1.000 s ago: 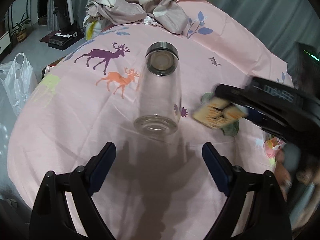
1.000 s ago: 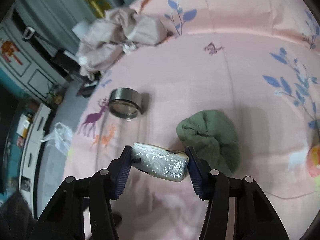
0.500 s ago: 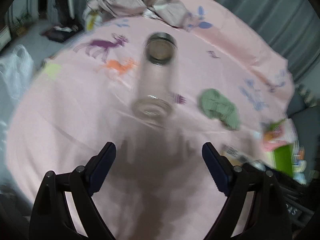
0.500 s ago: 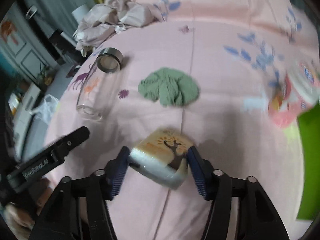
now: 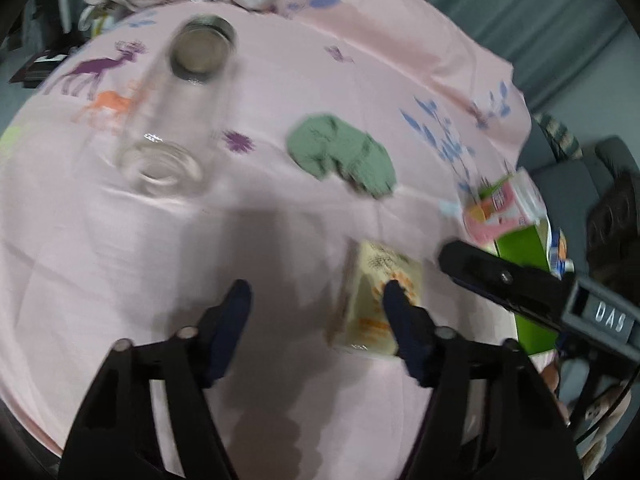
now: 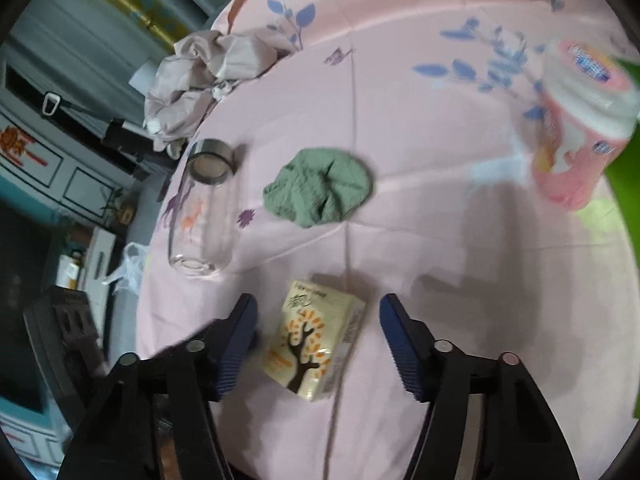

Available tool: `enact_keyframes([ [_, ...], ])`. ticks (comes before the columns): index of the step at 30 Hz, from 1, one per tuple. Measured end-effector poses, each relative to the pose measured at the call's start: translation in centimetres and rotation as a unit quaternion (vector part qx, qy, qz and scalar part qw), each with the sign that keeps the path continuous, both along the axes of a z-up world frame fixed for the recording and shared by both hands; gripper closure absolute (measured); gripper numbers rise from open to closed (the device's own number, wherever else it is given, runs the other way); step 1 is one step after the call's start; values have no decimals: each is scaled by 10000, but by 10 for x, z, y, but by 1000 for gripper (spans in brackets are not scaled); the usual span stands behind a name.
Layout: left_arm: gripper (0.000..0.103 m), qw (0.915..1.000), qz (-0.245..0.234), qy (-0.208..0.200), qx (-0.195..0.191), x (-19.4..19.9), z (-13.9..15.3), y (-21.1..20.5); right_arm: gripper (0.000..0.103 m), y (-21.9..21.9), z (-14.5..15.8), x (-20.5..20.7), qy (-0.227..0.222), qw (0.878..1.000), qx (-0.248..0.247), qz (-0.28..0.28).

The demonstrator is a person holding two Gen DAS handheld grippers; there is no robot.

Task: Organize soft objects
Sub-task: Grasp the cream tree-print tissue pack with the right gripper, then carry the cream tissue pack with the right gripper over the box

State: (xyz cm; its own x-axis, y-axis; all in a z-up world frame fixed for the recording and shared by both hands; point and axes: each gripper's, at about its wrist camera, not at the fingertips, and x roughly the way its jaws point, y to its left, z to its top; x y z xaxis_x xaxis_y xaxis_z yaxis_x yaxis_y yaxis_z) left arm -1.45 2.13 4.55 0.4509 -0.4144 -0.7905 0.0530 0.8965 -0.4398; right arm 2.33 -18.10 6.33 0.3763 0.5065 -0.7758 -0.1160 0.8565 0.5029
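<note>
A small tissue pack point(image 6: 316, 344) printed with a tree lies on the pink bedsheet point(image 6: 440, 220). It sits between the jaws of my right gripper point(image 6: 316, 320), which are closing, with a gap on both sides and neither pad touching it. A crumpled green cloth point(image 6: 320, 188) lies farther out. In the left wrist view the same pack point(image 5: 372, 272) lies partly behind the right finger of my left gripper point(image 5: 316, 304). Those jaws are closing and grip nothing. The green cloth point(image 5: 344, 156) is beyond them.
A clear glass jar point(image 6: 204, 216) with a metal rim lies on its side at the left. A pink pack of tissue rolls point(image 6: 576, 128) and something bright green point(image 5: 524, 248) are at the right. A heap of pale fabric point(image 6: 208, 76) lies at the far edge.
My right gripper has let go of the tissue pack, which now rests on the sheet. The left gripper has swung right toward the pack and its jaws have narrowed.
</note>
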Motion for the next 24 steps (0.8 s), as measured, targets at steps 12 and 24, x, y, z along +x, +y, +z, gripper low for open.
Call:
enact_keyframes([
  [12,71,9986,-451,176,-227,2,-10,-32,58,3,-28,13,626,9977,273,-39],
  [24,73,9971,-512,-539,-177,-9,11,-49,58,-1,2,2,-214,9997,-79,-98],
])
